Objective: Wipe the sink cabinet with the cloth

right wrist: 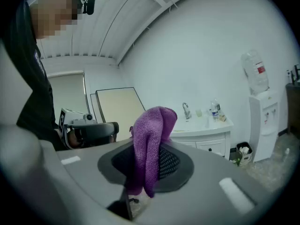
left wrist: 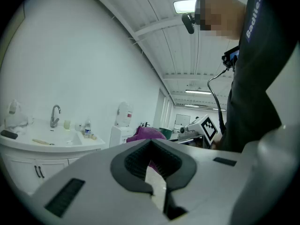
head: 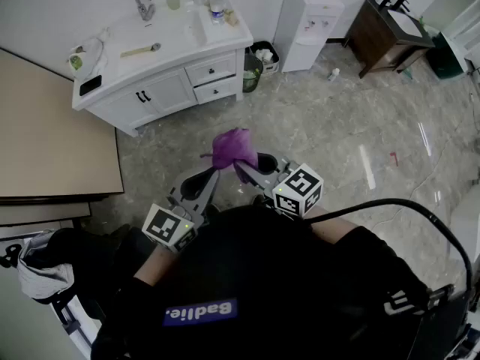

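The white sink cabinet (head: pixel 172 81) with its faucet (head: pixel 142 4) stands at the upper left in the head view, a few steps off across the marble floor. It also shows in the left gripper view as the sink cabinet (left wrist: pixel 47 149) and in the right gripper view as the sink cabinet (right wrist: pixel 206 135). A purple cloth (head: pixel 234 148) sticks up from my right gripper (head: pixel 241 167), which is shut on the cloth (right wrist: pixel 152 139). My left gripper (head: pixel 208 177) is held just left of it, jaws together with nothing between them (left wrist: pixel 154 172). The cloth (left wrist: pixel 150 134) peeks over its jaws.
On the countertop lie a bottle (head: pixel 217 10), a black phone (head: pixel 90 85) and small items. A bin (head: pixel 262 55) and a water dispenser (head: pixel 307 25) stand right of the cabinet, a dark wooden cabinet (head: pixel 386 32) farther right. A beige panel (head: pixel 52 141) runs along the left.
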`<control>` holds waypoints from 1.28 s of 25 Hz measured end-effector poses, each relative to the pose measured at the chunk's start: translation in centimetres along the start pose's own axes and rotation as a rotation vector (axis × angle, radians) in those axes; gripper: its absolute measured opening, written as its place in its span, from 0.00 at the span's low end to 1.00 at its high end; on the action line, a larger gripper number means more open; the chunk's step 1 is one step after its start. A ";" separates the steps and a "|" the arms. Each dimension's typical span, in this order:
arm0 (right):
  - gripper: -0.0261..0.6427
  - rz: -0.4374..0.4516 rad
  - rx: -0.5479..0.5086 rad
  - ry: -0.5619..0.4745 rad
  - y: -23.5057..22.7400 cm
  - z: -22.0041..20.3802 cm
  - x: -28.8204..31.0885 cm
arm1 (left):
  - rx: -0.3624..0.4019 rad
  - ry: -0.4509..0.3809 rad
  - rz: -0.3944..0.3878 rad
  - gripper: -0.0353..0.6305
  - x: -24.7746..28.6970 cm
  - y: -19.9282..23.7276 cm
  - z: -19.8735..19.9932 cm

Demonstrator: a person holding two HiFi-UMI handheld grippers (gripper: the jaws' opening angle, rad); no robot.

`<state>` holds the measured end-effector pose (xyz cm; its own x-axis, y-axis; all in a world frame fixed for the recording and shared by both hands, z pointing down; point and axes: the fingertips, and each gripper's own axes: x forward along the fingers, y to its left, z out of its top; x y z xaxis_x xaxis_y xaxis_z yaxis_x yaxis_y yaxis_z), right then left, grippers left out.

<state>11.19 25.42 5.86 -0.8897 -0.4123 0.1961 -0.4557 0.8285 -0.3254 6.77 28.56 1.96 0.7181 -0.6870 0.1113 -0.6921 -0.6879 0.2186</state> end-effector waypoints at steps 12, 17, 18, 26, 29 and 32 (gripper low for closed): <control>0.15 0.005 0.009 0.007 -0.1 -0.2 0.0 | 0.011 -0.002 0.016 0.06 -0.1 0.3 0.0; 0.15 0.016 0.012 0.006 -0.4 -0.1 0.1 | 0.011 -0.007 0.039 0.06 0.4 0.5 0.3; 0.15 0.020 0.016 0.005 -0.5 -0.1 0.0 | 0.010 -0.009 0.045 0.06 0.5 0.6 0.4; 0.15 0.056 0.043 -0.014 -2.5 0.7 -0.4 | 0.015 0.010 0.060 0.06 2.5 0.8 0.5; 0.15 0.071 0.048 -0.014 -3.5 0.9 -0.7 | 0.004 0.012 0.091 0.06 3.5 0.9 0.9; 0.15 0.088 0.052 -0.011 -4.8 0.9 -0.8 | 0.006 0.014 0.119 0.06 4.7 1.3 0.8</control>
<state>14.05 21.43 6.42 -0.9264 -0.3431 0.1550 -0.3765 0.8410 -0.3886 9.20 24.29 1.96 0.6318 -0.7606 0.1492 -0.7728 -0.6034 0.1968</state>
